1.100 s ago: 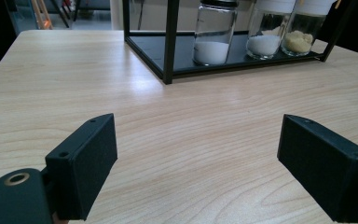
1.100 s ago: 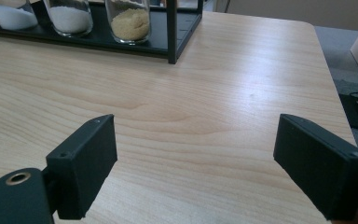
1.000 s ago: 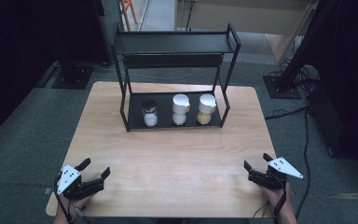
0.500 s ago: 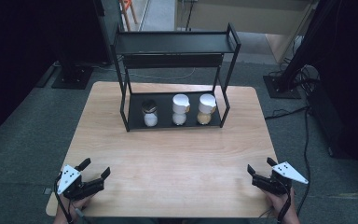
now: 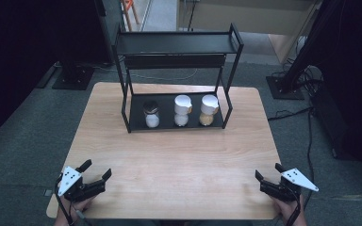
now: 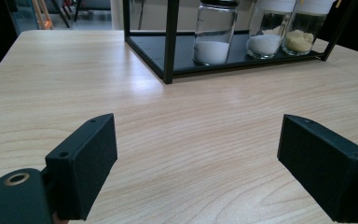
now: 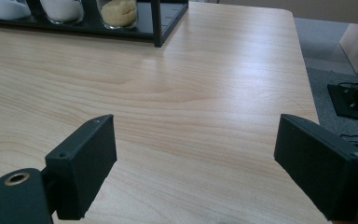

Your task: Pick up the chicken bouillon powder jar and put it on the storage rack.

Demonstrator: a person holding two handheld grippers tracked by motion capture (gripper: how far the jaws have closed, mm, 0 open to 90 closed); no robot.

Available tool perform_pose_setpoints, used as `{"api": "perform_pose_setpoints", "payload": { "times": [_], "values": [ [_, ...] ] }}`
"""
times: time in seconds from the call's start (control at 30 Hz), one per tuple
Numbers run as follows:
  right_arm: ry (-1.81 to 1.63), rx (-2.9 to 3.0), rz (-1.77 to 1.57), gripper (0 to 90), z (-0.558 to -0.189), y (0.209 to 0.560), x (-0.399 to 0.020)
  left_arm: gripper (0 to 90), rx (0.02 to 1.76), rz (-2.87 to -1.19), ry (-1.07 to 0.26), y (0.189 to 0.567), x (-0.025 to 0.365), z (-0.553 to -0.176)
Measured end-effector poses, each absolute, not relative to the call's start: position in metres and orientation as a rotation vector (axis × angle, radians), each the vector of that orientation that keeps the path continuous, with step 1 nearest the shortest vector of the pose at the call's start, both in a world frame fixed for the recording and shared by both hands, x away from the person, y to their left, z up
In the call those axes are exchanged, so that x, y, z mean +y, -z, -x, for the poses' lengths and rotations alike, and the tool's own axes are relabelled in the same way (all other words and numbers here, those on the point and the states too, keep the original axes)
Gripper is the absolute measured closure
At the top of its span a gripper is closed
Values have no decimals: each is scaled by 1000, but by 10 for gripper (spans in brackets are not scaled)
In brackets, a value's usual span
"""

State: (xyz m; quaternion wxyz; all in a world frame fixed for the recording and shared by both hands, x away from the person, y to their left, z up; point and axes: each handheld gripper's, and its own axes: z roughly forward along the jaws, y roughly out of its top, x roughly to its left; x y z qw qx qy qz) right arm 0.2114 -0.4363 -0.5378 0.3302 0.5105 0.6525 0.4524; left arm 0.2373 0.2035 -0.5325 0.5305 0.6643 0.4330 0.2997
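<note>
The black rack (image 5: 176, 80) is taken as landmark; it stands at the far middle of the wooden table (image 5: 179, 155). On its lower shelf three jars are seen in a row: a black-lidded jar (image 5: 151, 114) with white powder, a middle white-lidded jar (image 5: 182, 110), and a white-lidded jar of yellow grains (image 5: 208, 110). The left gripper (image 5: 95, 171) is held well apart from the rack, jaws wide, nothing between. The right gripper (image 5: 268, 172) is likewise wide and empty, well apart from the rack.
</note>
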Motion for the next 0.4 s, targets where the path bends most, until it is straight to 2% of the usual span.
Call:
{"api": "perform_pose_setpoints", "payload": {
  "times": [0.4],
  "values": [
    [-1196,1709,-1337,126,-211,539,-437,122,1042,-1578,-711,532,205,-238]
  ]
}}
